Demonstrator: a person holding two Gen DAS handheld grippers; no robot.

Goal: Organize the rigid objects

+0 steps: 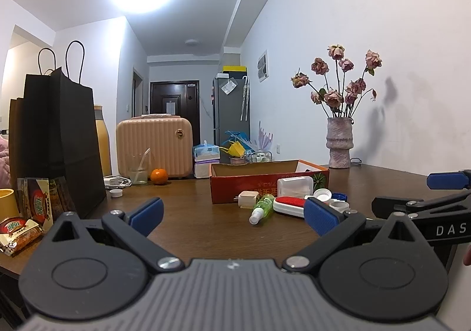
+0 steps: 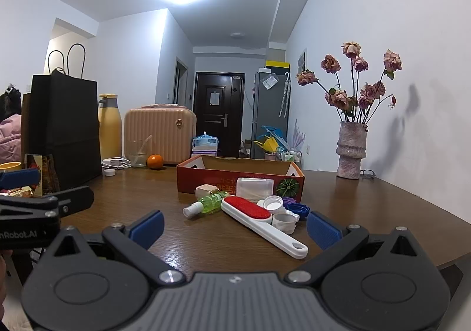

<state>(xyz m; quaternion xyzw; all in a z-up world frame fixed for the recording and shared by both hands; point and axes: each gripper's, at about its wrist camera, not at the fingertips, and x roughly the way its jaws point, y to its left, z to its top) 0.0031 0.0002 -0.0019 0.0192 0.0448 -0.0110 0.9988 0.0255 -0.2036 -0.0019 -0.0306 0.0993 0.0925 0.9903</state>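
Right gripper [image 2: 235,225] fills the bottom of the right wrist view, jaws spread wide, nothing between them. Left gripper [image 1: 234,213] same in its own view: wide apart, holding nothing. Both hover low over the brown table [image 2: 206,242].

Clutter sits mid-frame, in front of the red cardboard box [image 2: 240,173]: lint brush [image 2: 259,220] with red pad, handle pointing lower right; green spray bottle [image 2: 206,203] lying on its side just left of it; beige plug adapter [image 2: 206,190] and white container [image 2: 254,188] against the box wall; white caps [image 2: 278,213] and blue cap [image 2: 298,209] right of the brush.

Far left: black paper bag [image 2: 64,131]. Right: vase of dried roses [image 2: 351,151].
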